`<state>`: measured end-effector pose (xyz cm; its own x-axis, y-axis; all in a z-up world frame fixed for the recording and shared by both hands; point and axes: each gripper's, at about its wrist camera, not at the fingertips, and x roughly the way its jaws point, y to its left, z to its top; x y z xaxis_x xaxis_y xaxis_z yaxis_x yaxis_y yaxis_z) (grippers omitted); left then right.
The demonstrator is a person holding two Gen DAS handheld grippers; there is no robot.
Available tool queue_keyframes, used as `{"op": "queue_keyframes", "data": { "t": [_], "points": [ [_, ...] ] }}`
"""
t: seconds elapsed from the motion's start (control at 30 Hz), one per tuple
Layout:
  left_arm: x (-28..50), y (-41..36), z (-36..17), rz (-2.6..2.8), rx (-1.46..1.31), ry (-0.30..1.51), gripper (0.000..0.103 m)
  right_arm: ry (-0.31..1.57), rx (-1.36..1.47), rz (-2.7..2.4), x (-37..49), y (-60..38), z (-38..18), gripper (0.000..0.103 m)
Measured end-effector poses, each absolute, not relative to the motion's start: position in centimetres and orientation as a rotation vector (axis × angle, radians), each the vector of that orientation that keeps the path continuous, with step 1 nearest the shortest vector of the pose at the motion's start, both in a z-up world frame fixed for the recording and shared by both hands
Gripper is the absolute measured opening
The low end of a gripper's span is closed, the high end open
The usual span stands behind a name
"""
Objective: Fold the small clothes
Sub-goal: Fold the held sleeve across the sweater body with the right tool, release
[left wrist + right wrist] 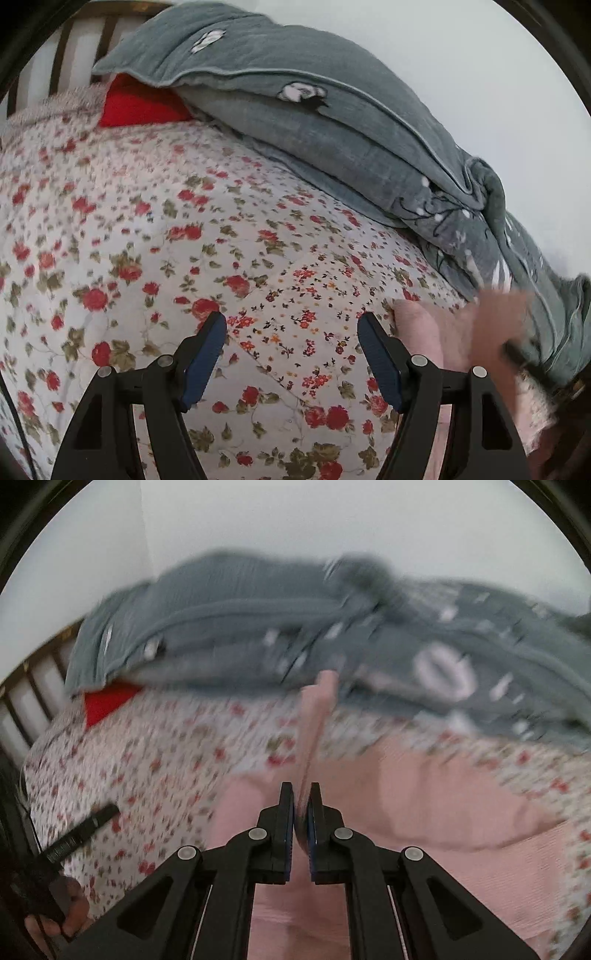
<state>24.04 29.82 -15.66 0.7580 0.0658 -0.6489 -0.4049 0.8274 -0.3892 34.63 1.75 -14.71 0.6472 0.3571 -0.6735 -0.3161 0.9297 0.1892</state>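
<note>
- The floral bedspread (155,229) fills most of my left wrist view, white with red roses, running from the lower edge up to the middle of the frame.
- A grey-green quilt (295,122) lies bunched along its far side, from the upper left down to the right edge; in my right wrist view it crosses the middle of the frame, blurred.
- The pink garment (424,794) spreads over the bedspread in the lower right of my right wrist view, with a strip of it rising to the centre of the frame.
- My right gripper (301,794) is clenched on that pink cloth, a fold pinched between the dark pads.
- My left gripper (291,328) stands released, jaws wide with only bedspread between them; the pink garment shows just beside its right finger, apart from the pads.
- A red cushion (140,105) peeks from under the quilt at the upper left.
- A hand (66,912) on the other gripper's handle shows at the lower left of the right wrist view.
</note>
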Motion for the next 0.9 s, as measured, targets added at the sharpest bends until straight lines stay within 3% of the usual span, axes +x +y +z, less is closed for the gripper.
{"op": "queue_keyframes", "data": {
  "t": [0.2,0.37,0.57,0.9],
  "points": [
    [24.8,28.2,-16.0,0.228,-0.511,0.689,0.072,0.95,0.043,0.486,34.8,2.9,-18.4,0.033],
    [25.8,24.6,-15.8,0.112,-0.434,0.7,0.072,0.812,0.082,0.429,32.0,-3.8,-15.5,0.057],
    [27.5,20.4,-15.7,-0.034,-0.42,0.717,0.072,0.698,-0.032,0.208,29.1,-14.2,-15.6,0.057],
    [29.2,15.6,-19.0,0.059,-0.221,0.885,0.064,0.838,0.171,0.148,30.1,-23.2,-22.7,0.057]
  ]
}}
